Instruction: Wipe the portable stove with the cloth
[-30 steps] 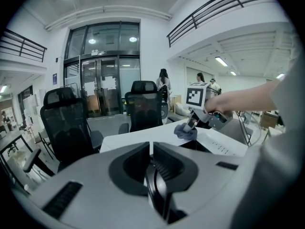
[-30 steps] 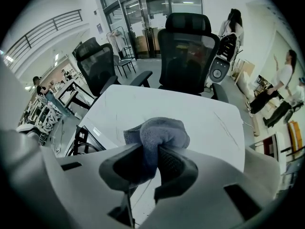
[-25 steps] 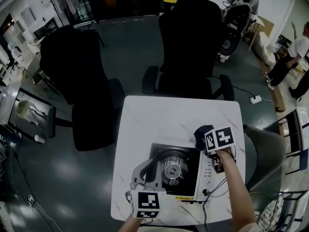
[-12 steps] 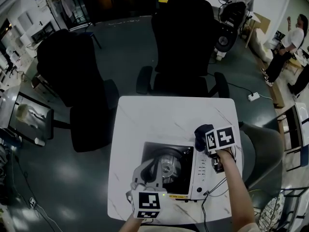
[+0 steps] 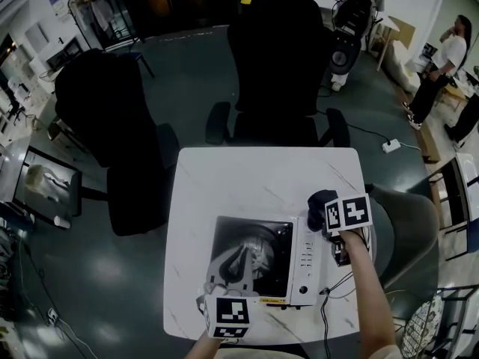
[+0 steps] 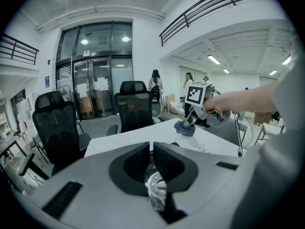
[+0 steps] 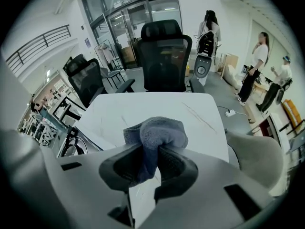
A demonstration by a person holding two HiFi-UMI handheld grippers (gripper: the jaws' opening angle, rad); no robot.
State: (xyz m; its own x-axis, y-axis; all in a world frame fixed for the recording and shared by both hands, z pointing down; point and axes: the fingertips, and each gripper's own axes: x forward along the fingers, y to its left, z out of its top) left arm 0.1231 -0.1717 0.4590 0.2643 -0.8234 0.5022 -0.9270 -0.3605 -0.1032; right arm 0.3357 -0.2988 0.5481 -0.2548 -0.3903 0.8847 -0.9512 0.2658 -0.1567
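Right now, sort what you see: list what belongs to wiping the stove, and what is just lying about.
Belongs to the job:
- portable stove
- cloth, clamped in the right gripper
- left gripper, jaws together, above the stove
- table under the stove

Just lying about:
- black office chair behind the table
- second black chair to its left
- power strip on the floor

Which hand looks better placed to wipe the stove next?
Right. The right gripper pinches the cloth beside the stove; the left gripper is shut, clothless, over the burner.
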